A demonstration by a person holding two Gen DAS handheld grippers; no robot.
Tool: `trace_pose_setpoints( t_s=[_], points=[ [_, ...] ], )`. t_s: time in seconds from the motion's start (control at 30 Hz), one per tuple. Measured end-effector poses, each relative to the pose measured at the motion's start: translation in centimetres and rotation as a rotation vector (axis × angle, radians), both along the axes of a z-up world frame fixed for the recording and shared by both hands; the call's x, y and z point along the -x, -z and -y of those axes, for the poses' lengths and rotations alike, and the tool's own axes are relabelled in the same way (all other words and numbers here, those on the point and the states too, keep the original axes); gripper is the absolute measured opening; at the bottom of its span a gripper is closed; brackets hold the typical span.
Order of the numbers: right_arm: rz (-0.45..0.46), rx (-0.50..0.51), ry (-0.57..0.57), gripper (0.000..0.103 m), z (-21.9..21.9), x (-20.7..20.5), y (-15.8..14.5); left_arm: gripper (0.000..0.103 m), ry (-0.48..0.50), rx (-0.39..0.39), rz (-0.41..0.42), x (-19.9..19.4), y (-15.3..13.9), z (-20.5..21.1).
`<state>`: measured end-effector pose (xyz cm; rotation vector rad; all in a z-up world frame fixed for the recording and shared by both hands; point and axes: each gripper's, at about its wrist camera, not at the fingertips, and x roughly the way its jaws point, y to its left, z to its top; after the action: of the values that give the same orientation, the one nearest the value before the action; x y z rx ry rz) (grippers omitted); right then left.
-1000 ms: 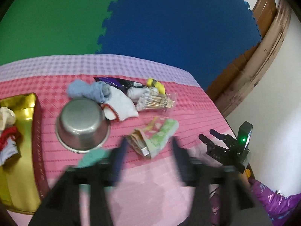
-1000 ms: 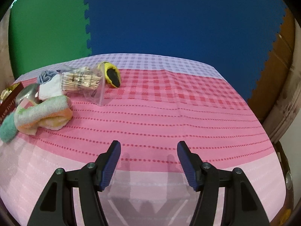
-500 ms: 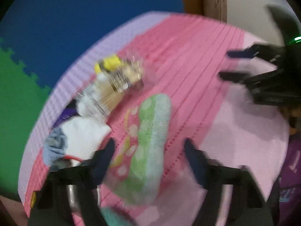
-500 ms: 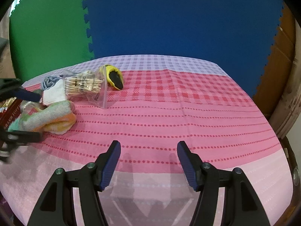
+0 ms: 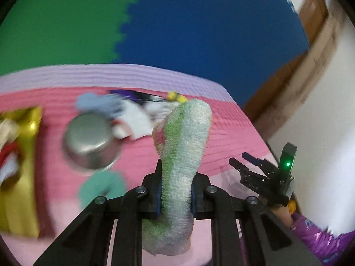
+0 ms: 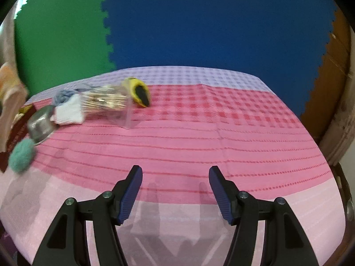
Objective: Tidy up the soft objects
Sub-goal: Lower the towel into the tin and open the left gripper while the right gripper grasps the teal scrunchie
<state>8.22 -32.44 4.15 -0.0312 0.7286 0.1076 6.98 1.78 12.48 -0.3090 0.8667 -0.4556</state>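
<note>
The left gripper [image 5: 175, 190] is clamped on the fuzzy green-and-white sock [image 5: 182, 155], held up off the cloth [image 5: 221, 146], likely so it can be carried to the gold box [image 5: 24, 177] at the left, where other soft things seem to lie. The right gripper [image 6: 175, 190] hovers low over bare cloth, fingers wide apart and holding nothing, probably just waiting. The left view is blurred: the pile behind the steel bowl [image 5: 88, 141] and the box's contents are hard to make out, and the sock's lower end is cut off
</note>
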Motion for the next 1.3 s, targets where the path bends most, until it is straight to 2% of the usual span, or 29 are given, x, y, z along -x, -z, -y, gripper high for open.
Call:
trace_pose_setpoints(
  t_s=[0.07,0.13,0.27,0.4,0.6,0.8,0.93,1.0,1.07,1.13,1.3],
  points=[
    [0.001,-0.082,-0.085,0.064,-1.8,0.6,-1.1,0.017,-0.084,0.026,-0.011,2.2,-0.4,-2.8],
    [-0.002,-0.116,-0.183,0.064,-4.5,1.1,-2.0,0.017,-0.178,0.035,-0.021,4.6,-0.4,-5.8],
    [-0.054,-0.172,-0.441,0.064,-12.7,1.9,-3.3,0.017,-0.305,0.099,-0.044,8.2,0.2,-10.0],
    [-0.097,-0.115,-0.573,0.064,-19.5,2.3,-2.5,0.017,-0.365,0.122,-0.045,10.0,0.6,-12.5],
    [-0.125,-0.010,-0.605,0.064,-25.0,1.6,-0.9,0.018,-0.383,0.129,-0.022,11.6,0.2,-13.8],
    [-0.167,0.061,-0.556,0.064,-27.2,-1.0,0.8,0.018,-0.408,0.173,-0.024,12.4,0.5,-15.1],
    [-0.219,0.060,-0.541,0.064,-28.0,-2.4,1.9,0.018,-0.439,0.185,-0.034,13.1,0.6,-15.9],
    [-0.228,0.034,-0.553,0.039,-28.0,-2.5,2.2,0.018,-0.459,0.191,-0.037,13.3,0.7,-16.6],
    [-0.199,0.057,-0.573,0.012,-28.2,-1.7,2.0,0.018,-0.477,0.190,-0.041,13.1,0.6,-17.3],
    [-0.180,0.080,-0.579,0.011,-28.2,-1.0,1.7,0.018,-0.492,0.183,-0.035,13.0,0.2,-17.9],
    [-0.135,0.041,-0.550,0.011,-25.1,0.6,0.9,0.019,-0.500,0.129,-0.023,11.7,-0.9,-19.0]
  ],
)
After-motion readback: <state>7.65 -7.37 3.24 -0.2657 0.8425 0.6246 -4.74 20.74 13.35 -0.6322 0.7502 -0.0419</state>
